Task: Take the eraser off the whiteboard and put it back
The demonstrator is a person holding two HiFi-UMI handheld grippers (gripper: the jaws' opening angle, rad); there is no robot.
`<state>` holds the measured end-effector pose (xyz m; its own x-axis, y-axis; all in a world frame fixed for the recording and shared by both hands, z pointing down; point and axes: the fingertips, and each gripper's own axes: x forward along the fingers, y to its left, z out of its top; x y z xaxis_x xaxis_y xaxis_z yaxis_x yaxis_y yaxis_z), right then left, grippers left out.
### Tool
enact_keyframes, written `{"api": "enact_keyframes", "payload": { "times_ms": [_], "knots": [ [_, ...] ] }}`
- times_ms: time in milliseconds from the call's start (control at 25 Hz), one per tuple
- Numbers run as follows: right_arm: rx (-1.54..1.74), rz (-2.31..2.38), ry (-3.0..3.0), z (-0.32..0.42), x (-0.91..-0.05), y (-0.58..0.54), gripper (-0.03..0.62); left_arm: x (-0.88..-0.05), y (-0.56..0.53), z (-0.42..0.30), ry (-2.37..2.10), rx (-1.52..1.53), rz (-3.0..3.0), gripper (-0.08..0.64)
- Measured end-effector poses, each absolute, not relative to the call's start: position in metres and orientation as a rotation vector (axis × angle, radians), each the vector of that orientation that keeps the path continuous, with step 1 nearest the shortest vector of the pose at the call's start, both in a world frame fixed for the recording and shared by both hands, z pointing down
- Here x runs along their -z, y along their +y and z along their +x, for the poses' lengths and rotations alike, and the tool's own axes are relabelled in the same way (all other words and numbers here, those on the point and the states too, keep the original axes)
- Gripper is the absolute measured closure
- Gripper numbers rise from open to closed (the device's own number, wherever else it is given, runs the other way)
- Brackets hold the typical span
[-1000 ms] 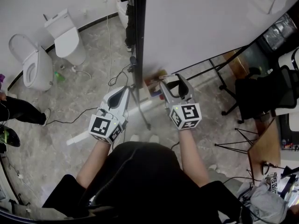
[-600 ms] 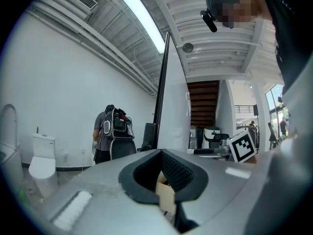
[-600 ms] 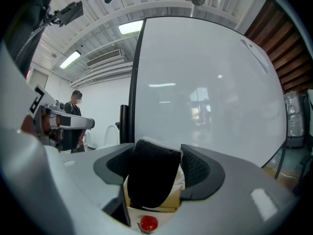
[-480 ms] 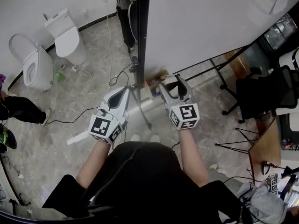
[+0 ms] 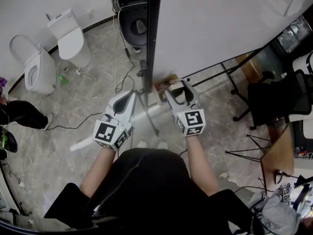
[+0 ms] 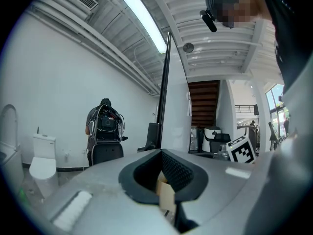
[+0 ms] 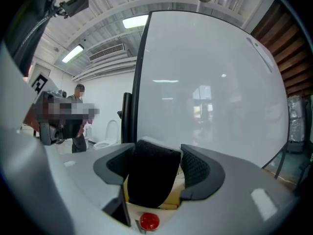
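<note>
right gripper [image 5: 177, 86] clamped on the eraser [image 7: 149, 180], pads pressing its two long sides across the short width, jaws standing wide because the block is wide; eraser is off the whiteboard [image 5: 220, 23], carried in front of its lower part near the black frame edge [image 5: 152, 33], not touching the surface as far as I can tell; gripper held about level and aimed at the board, likely so the eraser can go straight back on flat; long axis of the eraser seems to run along the jaws, far end toward the board and leaning slightly left in the right gripper view; dark felt side faces the gripper camera, a paler body shows underneath; which face meets the board can't be told; left gripper [image 5: 129, 96] has jaws drawn together with nothing gripped, held level off to the left beside the board edge, probably just parked out of the way since one gripper is enough here
</note>
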<state>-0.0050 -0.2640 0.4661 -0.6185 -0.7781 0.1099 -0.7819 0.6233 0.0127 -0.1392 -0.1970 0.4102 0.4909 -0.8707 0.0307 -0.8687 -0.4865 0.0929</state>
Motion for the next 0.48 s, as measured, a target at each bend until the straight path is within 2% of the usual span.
{"api": "enact_keyframes", "payload": {
  "times_ms": [480],
  "knots": [
    [-0.051,1.284,-2.723,-0.016,-0.480,-0.269,0.293,-0.411,-0.203,-0.148,-1.562,0.018,2.602,0.557]
  ]
}}
